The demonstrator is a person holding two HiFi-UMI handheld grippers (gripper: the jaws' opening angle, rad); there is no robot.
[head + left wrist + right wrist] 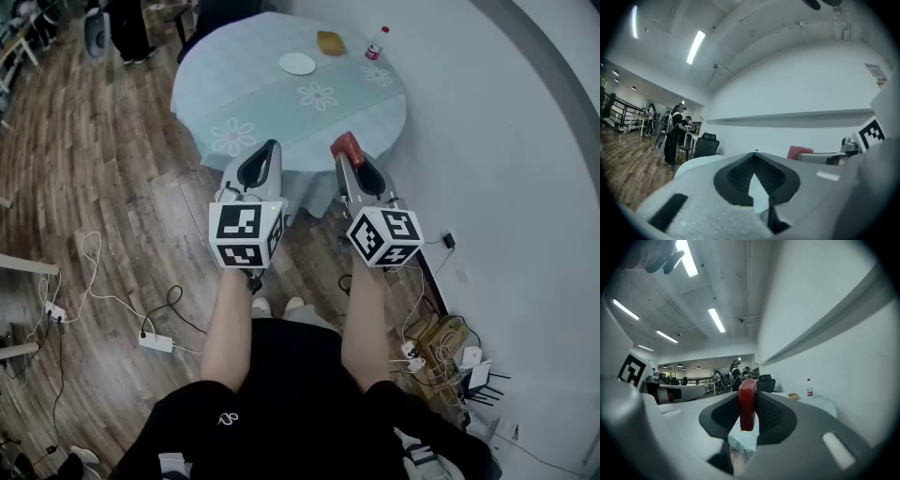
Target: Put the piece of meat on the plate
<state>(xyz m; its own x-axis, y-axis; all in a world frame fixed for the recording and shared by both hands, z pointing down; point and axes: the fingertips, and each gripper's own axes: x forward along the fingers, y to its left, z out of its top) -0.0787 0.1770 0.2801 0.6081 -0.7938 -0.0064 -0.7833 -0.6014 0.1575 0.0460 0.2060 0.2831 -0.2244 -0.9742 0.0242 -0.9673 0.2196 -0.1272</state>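
Plainly, the piece of meat [344, 145] was clamped between the jaws of the right gripper [350, 157], a red slab set upright on its edge with its top standing a little above the jaw tips. In the right gripper view the same slab [747, 404] was seen pressed between the dark ribbed pads from both sides. The gripper was held level in the air at the near edge of the round table [272, 117], which was covered with a pale flowered cloth.

The left gripper [270, 150] was held level just beside the right one, also at the near edge. Its jaws were clenched tip to tip, and nothing was gripped between them.

The plate [297, 63], white and bare, was set near the far edge of the table, well apart from the meat. A yellow-brown object [330, 42] was placed beyond it at the far edge. A small bottle [375, 43] with a red label was stood at the far right edge.

Cables and a white power strip [156, 342] were laid on the wooden floor [103, 159] to the left of the person.
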